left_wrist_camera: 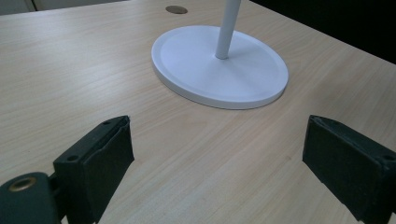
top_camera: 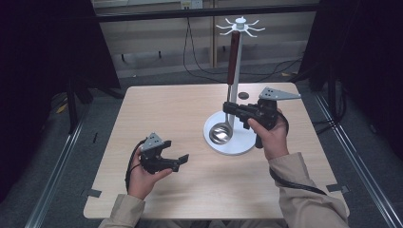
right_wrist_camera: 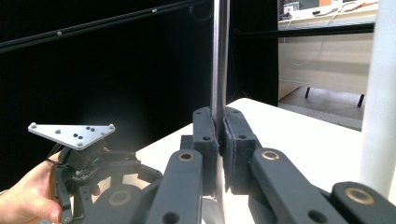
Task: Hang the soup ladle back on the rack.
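Ladle (top_camera: 227, 102), steel bowl plus dark red-brown handle, stands near-upright right against the white stand's pole (top_camera: 236, 85). Bowl sits low over the stand's round base (top_camera: 237, 145), on the base's left-front part; can't tell if it touches the base or hangs just above. Handle top reaches up just under the stand's hook crown (top_camera: 240, 26); whether it's hooked on yet, can't tell.

Right gripper (top_camera: 233, 110) is beside the pole, above the base, jaws pressed together on the ladle's thin metal shank (right_wrist_camera: 219, 70). The right gripper view confirms it: both pads clamped flat on the steel rod, rod vertical between them, pole (right_wrist_camera: 380, 93) just to the side.

Left gripper (top_camera: 173, 161) is well off the base, toward the person's near-left side, low over the table (top_camera: 166, 109), jaws spread wide, nothing between them. The left gripper view looks at the base (left_wrist_camera: 187, 70) and pole foot (left_wrist_camera: 227, 28) across bare wood.

Step in hand, my guess: hanging the ladle on, or lifting it off, a hook. To do it well: keep the shank vertical and the pinch firm, since smooth steel can slip or swivel in the pads. Move straight up along the pole, no sideways push, or the light stand may tip. The left gripper could steady the base if needed.

Small dark round spot (top_camera: 243, 95) on the table behind the base, out of the way.
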A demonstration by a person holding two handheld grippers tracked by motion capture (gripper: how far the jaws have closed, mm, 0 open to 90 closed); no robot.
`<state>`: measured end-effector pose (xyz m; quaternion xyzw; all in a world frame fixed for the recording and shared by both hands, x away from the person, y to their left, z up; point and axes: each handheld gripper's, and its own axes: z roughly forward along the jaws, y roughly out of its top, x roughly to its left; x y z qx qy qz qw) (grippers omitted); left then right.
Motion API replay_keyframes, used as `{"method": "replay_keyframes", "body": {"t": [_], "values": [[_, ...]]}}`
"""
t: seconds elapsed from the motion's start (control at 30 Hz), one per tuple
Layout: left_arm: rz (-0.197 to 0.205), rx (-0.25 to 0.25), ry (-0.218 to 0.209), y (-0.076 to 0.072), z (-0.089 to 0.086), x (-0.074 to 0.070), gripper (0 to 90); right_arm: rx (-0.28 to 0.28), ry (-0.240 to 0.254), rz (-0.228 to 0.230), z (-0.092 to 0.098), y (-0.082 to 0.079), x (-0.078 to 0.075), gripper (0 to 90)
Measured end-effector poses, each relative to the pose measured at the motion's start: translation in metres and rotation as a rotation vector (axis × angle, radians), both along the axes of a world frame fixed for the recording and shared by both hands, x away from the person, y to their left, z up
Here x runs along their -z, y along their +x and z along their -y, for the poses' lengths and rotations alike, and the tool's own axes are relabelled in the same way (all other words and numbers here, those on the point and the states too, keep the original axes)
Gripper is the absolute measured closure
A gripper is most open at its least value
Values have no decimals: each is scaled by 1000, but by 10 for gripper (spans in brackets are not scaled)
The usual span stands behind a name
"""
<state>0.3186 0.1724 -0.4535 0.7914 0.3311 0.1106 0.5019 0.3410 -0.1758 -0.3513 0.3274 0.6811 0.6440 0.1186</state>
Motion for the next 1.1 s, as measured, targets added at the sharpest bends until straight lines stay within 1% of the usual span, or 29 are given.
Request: {"method": "replay_keyframes", "body": {"t": [0.1, 0.2, 0.3, 0.37, 0.47, 0.53, 0.6, 0.63, 0.7, 0.73, 0.77, 0.8, 0.87, 0.93, 1.0, 1.03, 1.1], "values": [[3, 1, 1, 0, 0, 0, 85, -2, 19, -9, 1, 3, 1, 856], [1, -4, 4, 0, -1, 0, 85, -4, 20, -13, 1, 4, 3, 856], [0, -2, 3, 1, -1, 1, 85, -8, 35, -14, 2, 6, 4, 854], [0, -3, 5, 0, -2, 0, 85, 3, 40, -12, 4, 7, 6, 848], [2, -3, 4, 0, -2, 1, 86, 14, 64, -18, 7, 7, 10, 840], [2, -4, 5, 0, -2, 1, 86, 35, 60, -15, 9, 7, 11, 836], [1, -11, 9, 0, -3, 0, 86, 48, 70, -16, 10, 6, 12, 836], [2, -11, 10, 0, -3, 0, 86, 50, 71, -6, 11, 7, 12, 838], [1, -9, 11, 0, -3, 0, 86, 49, 75, -8, 12, 7, 12, 840], [3, -9, 11, 0, -3, 0, 87, 49, 108, -15, 12, 7, 14, 839], [3, -12, 13, 0, -3, 0, 87, 58, 121, -16, 13, 8, 15, 837], [2, -7, 7, 0, -3, 1, 87, 65, 119, -20, 14, 8, 15, 833], [4, -7, 12, 0, -3, 1, 87, 73, 106, -20, 14, 9, 17, 827], [4, -6, 12, 0, -3, 1, 88, 75, 111, -19, 14, 9, 17, 826], [4, -9, 11, 0, -3, 1, 88, 65, 123, -21, 12, 9, 18, 824], [3, -10, 11, 0, -3, 1, 88, 67, 121, -17, 11, 9, 19, 817], [2, -11, 8, 0, -3, 1, 88, 60, 132, -12, 9, 9, 18, 789]]}}
